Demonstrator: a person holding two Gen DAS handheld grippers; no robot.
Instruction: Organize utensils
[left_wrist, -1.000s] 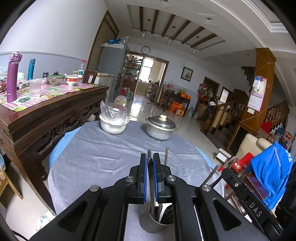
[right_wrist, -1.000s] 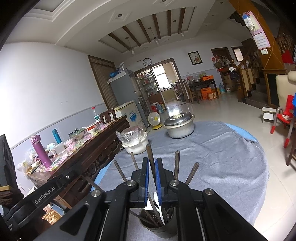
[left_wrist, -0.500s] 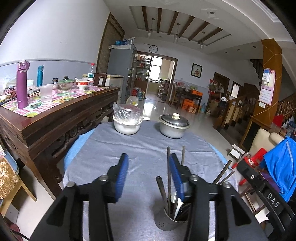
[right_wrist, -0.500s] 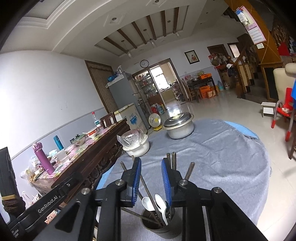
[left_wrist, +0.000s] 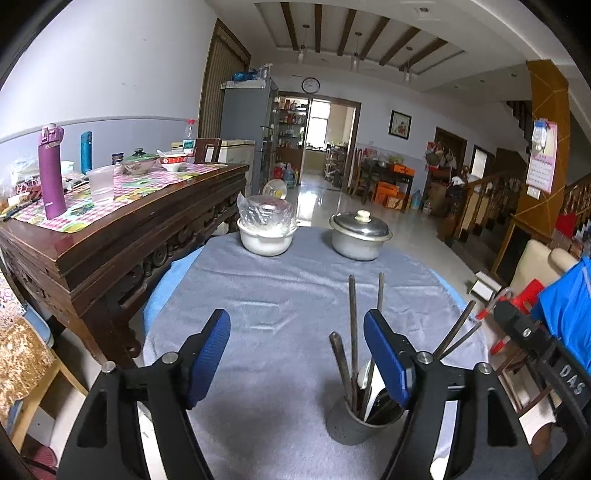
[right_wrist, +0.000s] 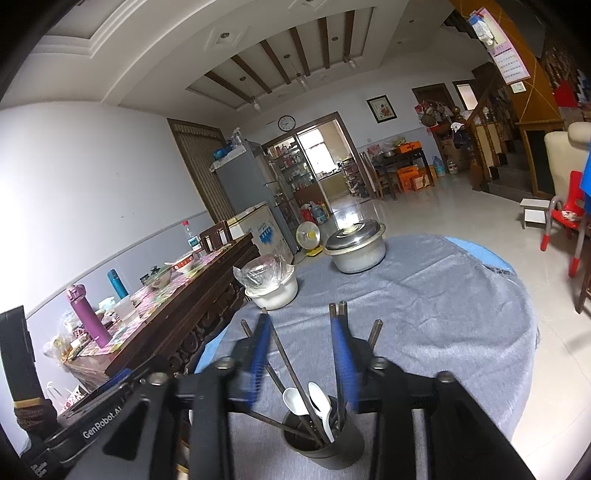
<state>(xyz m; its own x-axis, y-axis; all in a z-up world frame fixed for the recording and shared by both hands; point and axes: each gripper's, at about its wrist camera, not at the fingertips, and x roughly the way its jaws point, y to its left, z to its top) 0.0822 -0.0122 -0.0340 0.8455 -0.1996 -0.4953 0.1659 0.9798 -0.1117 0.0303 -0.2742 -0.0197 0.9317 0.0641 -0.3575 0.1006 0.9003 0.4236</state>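
The holder with chopsticks and spoons is partly hidden by fingers near the table's near edge. Both the left gripper and right gripper are opening, nothing clamped. Pot and bowl sit at the far edge.

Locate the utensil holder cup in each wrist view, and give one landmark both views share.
Left wrist view: the utensil holder cup sits at bottom right of centre, partly behind the left gripper's right-hand finger.
Right wrist view: the cup is at bottom centre, just below the gap of the right gripper.
Shared landmark: the lidded metal pot at the table's far edge.
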